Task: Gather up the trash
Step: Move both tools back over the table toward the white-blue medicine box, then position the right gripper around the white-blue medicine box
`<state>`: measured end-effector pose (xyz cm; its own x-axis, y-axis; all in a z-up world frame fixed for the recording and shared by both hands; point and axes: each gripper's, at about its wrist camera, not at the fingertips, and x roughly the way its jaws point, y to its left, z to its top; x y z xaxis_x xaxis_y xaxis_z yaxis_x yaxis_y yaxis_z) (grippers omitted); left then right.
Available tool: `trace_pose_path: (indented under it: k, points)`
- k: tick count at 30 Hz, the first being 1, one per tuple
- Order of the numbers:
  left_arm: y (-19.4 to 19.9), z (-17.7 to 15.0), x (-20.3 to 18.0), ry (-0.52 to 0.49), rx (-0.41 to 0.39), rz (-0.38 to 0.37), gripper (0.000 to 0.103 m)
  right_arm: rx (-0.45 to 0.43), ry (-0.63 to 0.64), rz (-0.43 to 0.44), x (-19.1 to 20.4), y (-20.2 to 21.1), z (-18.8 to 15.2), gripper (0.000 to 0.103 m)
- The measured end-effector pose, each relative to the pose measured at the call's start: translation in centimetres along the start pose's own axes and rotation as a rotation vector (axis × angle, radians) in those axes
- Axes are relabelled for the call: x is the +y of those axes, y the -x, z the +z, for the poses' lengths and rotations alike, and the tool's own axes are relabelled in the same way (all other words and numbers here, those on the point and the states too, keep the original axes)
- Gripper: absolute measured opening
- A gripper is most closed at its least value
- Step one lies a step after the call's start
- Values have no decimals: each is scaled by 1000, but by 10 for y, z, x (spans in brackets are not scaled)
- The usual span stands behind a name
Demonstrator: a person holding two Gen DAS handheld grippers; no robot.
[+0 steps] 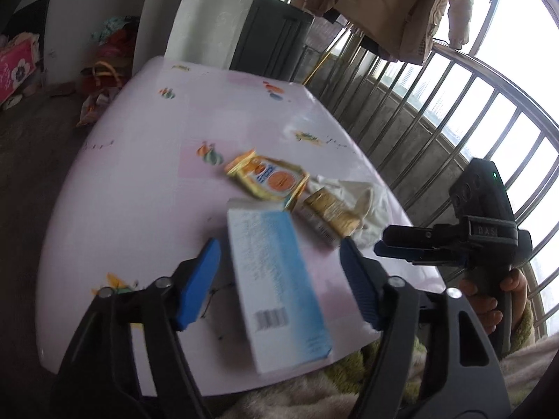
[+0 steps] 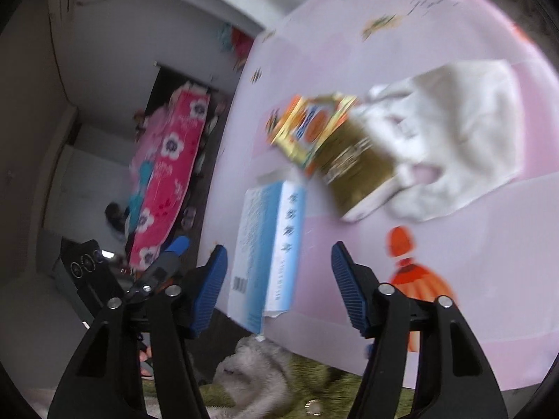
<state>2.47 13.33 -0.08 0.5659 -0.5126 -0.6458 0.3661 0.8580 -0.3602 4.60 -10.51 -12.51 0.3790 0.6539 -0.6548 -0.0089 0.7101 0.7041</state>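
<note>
Left gripper [image 1: 279, 279] jaws wide, empty, straddling one blue-white box [image 1: 276, 279] overhanging table [image 1: 139, 174] near edge, right gripper [image 2: 279, 286] wide too, empty, two snack wrappers [image 1: 269, 178], one white bag [image 2: 454, 132] beyond.

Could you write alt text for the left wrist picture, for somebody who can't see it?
The open left hand-held gripper hovers over a blue-and-white box at the near edge of a pink table. Beyond the box lie an orange-yellow wrapper, a gold packet and a white plastic bag; the right hand-held gripper is at right.
</note>
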Motion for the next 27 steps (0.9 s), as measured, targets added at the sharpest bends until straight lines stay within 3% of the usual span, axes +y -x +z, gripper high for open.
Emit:
trace_pose_path:
  k: [9, 16, 27]
  points:
    - [-10, -31, 41, 111, 78, -5, 28, 105, 0, -28, 15, -55, -3, 39]
    - [-27, -42, 49, 130, 120, -21, 24, 117, -33, -46, 12, -65, -4, 32]
    - [-30, -25, 54, 96, 83, -48, 24, 101, 15, -60, 37, -92, 15, 29]
